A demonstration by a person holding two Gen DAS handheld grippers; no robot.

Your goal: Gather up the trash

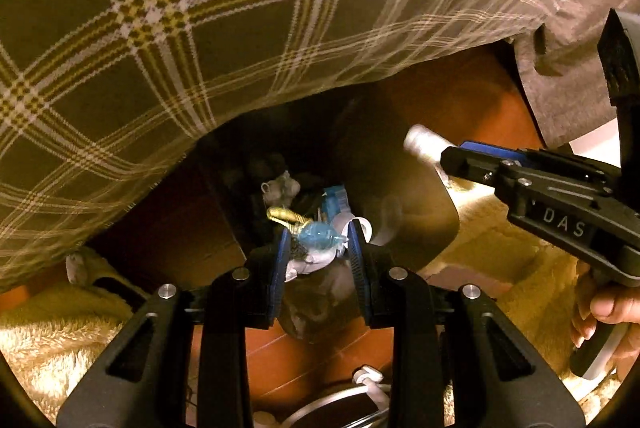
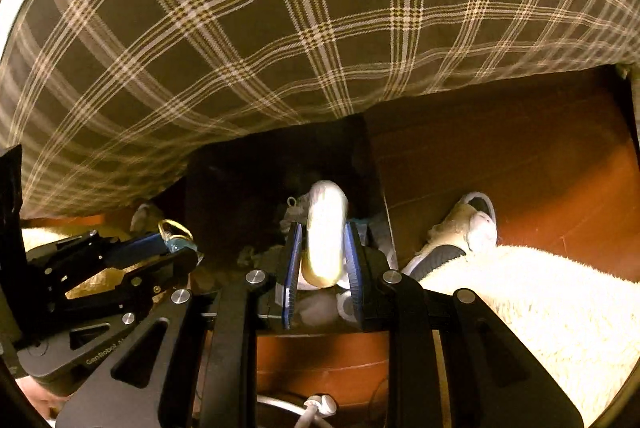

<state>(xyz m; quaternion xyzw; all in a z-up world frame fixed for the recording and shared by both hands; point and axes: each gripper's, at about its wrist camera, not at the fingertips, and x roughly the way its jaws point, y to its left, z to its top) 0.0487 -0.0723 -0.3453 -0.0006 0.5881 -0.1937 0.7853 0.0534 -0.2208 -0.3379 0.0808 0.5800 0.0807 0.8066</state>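
My left gripper (image 1: 319, 242) is shut on a blue and gold candy wrapper (image 1: 316, 236), held over the open dark trash bin (image 1: 432, 195). The bin holds several crumpled scraps (image 1: 280, 185). My right gripper (image 2: 323, 248) is shut on a pale rolled piece of paper (image 2: 325, 228), also above the bin (image 2: 372, 163). The right gripper appears in the left wrist view (image 1: 452, 157) at right, paper tip (image 1: 420, 139) sticking out. The left gripper appears in the right wrist view (image 2: 178, 242) at left with the wrapper (image 2: 176, 232).
A plaid blanket (image 1: 200, 7) hangs over the bed edge above the bin. A cream shaggy rug (image 2: 540, 308) lies on the red-brown floor (image 2: 520, 167). A white sneaker (image 2: 468, 224) sits right of the bin. A white cable (image 2: 316, 406) lies below.
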